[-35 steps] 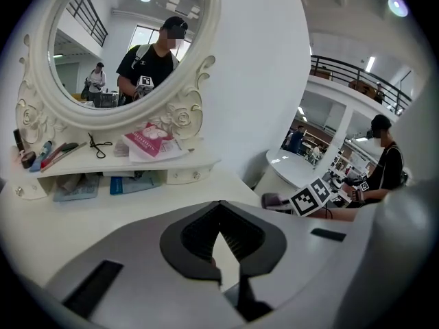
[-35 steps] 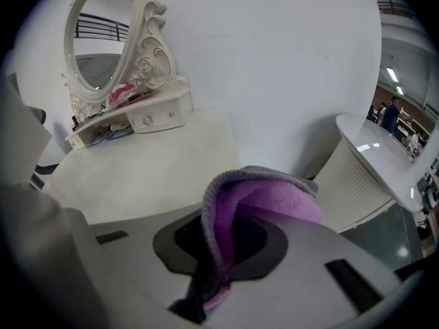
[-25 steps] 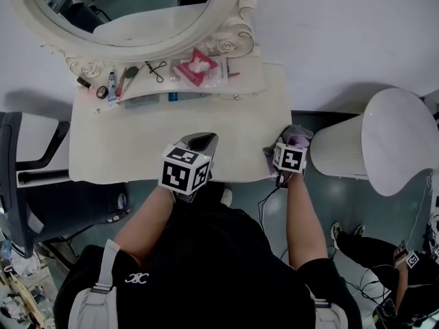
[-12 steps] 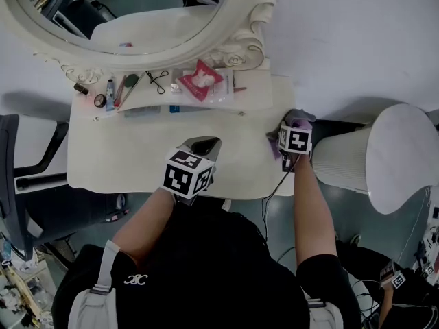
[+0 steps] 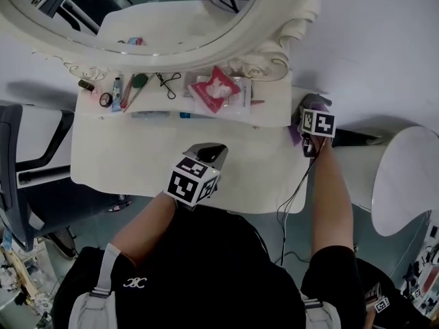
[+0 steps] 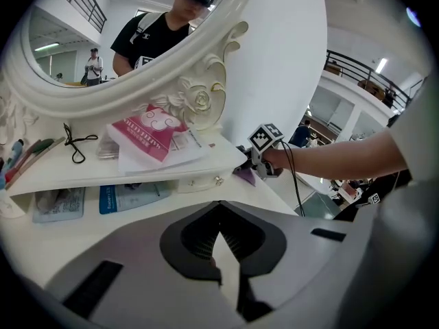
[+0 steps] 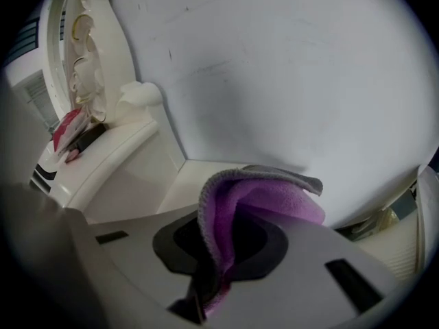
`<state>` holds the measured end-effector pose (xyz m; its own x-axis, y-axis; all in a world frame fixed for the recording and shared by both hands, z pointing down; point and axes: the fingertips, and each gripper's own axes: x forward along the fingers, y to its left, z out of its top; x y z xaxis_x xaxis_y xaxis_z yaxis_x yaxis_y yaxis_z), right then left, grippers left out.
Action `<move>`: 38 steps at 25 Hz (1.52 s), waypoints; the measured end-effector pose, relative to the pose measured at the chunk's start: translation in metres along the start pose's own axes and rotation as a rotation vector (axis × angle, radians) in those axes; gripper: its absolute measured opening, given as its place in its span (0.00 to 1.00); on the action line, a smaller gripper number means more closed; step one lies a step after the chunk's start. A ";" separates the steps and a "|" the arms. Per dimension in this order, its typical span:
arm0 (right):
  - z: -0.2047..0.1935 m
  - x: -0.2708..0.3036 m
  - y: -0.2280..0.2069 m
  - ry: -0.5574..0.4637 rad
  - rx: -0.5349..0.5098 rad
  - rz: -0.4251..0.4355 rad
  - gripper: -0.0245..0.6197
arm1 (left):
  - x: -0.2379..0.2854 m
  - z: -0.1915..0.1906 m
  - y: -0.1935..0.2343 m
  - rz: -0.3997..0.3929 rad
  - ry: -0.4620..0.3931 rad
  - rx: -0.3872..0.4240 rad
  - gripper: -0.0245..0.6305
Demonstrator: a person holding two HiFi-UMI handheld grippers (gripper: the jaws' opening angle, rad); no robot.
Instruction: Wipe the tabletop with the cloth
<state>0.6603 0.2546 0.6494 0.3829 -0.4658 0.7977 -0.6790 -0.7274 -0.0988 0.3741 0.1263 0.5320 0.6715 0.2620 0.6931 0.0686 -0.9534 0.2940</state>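
Counting two grippers and just one cloth here. Pinching that purple cloth (image 7: pixel 264 204) in the right gripper (image 5: pixel 313 112), jaws clamped on a fold of it, way over at the back right corner of the cream tabletop (image 5: pixel 130 153), right by the wall (image 7: pixel 288 67) and just past the end of the raised shelf (image 5: pixel 274 105). Hovering the left gripper (image 5: pixel 208 151) over the front middle of the tabletop, jaws pulled together with nothing between them, well apart from the cloth.

Spotting on the shelf one pink packet (image 5: pixel 215 88) and one eyelash curler (image 5: pixel 167 81), plus a bunch of tubes and pots (image 5: pixel 113 91) at the left end, too small for counting. Also noticing two flat bluish packs (image 6: pixel 58 203) lying on the tabletop just under the shelf edge. Seeing one big oval mirror (image 5: pixel 158 19) behind it all and one white bin (image 5: pixel 405 177) off to the right.

Getting the whole bin from the head view only. Getting the cloth's grey edge, folding over the top of the jaws, from the right gripper view only. Catching in the left gripper view the right gripper side-on with a purple corner of cloth down at the tabletop beneath it, looking like touching but not being sure, plus a person (image 6: pixel 161 29) in a black top reflecting in the mirror.
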 end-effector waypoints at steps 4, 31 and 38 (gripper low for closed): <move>0.020 0.014 0.001 0.008 -0.005 0.022 0.11 | 0.007 0.003 0.007 0.006 0.011 -0.007 0.04; -0.056 -0.035 0.096 0.128 0.124 0.524 0.10 | -0.015 -0.014 -0.022 0.000 -0.004 0.022 0.04; -0.104 -0.063 0.123 0.122 0.059 0.498 0.10 | -0.027 -0.026 -0.048 -0.018 -0.022 0.065 0.04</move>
<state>0.4878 0.2469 0.6490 -0.0566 -0.7032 0.7087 -0.7225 -0.4610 -0.5151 0.3334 0.1685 0.5161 0.6858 0.2761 0.6734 0.1281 -0.9566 0.2618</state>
